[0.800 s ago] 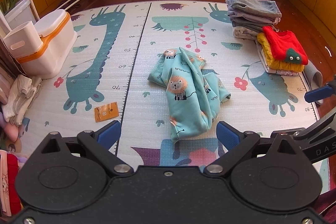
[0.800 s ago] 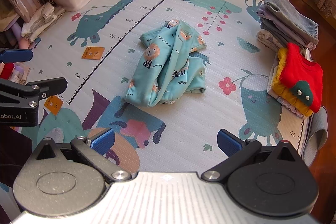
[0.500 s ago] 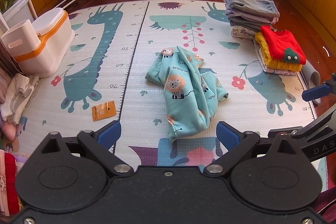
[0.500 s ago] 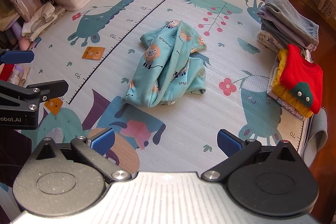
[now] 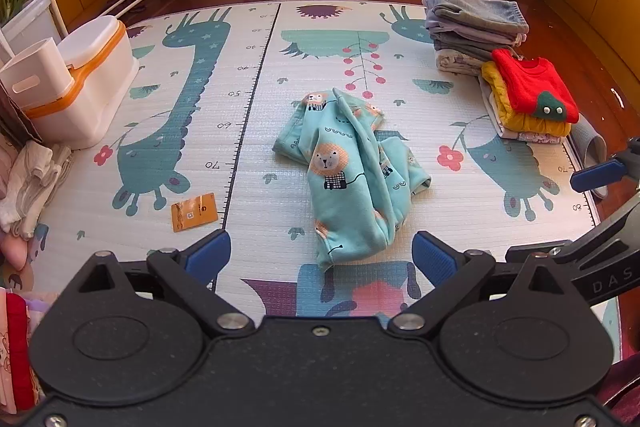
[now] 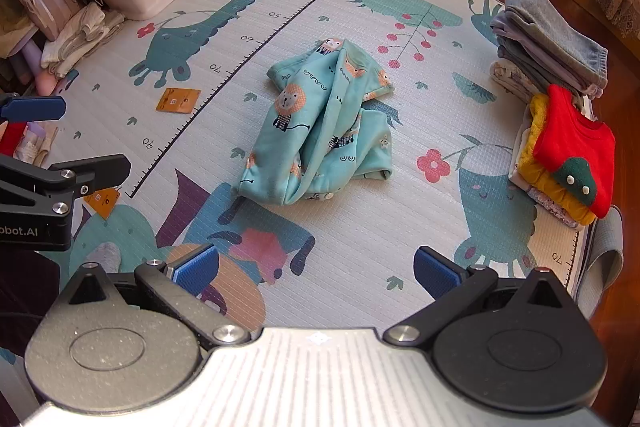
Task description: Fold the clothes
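Item 1, teal lion-print garment (image 5: pixel 352 175): lies crumpled and unfolded at the centre of the play mat (image 5: pixel 256 155), untouched by either tool. Its shape matches the earlier frames; in the left wrist view it sits slightly lower and larger than 0.8 s ago.

Item 2, left gripper (image 5: pixel 322 255): blue pads spread wide, holding nothing, above the mat's near edge with the garment between and beyond its fingers. Spread unchanged from before.

Item 3, right gripper (image 6: pixel 316 269): jaws likewise spread wide and empty, above the mat, well short of the garment. Its view is almost unchanged.

Item 4, folded pile of grey and blue clothes (image 5: pixel 472 23): at the mat's far right corner.

Item 5, red top (image 5: pixel 532 87): on a yellow folded stack, just beside item 4.

Item 6, white and orange bin (image 5: pixel 80 83): at the mat's left edge.

Item 7, orange card (image 5: pixel 194 211): flat on the mat, left of the garment.
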`<state>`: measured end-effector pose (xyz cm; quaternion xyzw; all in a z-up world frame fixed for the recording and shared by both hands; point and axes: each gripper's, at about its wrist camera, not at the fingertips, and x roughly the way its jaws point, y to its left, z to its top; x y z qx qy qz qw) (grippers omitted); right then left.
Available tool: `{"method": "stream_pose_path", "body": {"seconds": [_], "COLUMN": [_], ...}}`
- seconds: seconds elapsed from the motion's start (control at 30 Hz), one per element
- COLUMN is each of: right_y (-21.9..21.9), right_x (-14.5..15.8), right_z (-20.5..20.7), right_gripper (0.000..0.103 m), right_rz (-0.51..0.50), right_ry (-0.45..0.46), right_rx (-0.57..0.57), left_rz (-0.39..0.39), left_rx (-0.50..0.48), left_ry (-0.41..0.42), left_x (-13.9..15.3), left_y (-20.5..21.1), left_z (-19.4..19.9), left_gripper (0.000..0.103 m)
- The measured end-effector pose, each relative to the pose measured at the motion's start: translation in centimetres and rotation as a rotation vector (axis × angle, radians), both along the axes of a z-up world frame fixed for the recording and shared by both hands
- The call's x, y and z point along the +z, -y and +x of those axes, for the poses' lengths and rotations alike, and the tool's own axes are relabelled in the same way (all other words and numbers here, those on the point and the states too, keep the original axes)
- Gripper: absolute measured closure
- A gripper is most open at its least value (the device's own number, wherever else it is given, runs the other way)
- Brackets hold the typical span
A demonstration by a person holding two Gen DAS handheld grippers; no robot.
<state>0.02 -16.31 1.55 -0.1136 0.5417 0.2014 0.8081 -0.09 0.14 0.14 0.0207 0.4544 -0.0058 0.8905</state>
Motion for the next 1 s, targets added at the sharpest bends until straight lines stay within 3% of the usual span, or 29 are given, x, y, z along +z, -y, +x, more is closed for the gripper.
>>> {"method": "stream_pose_path", "body": {"seconds": [1.0], "right_y": [-0.15], "right_x": [-0.16], "right_z": [0.27], "right_gripper": [0.000], "right_rz": [0.009], "right_ry": [-0.016], "right_rx": [0.011], "left_rz": [-0.013], "left_rx": [-0.004], "left_ry": [-0.001], "left_x": [-0.16], "left_y": [0.10], "left_z": [0.13], "left_gripper": [0.005]}}
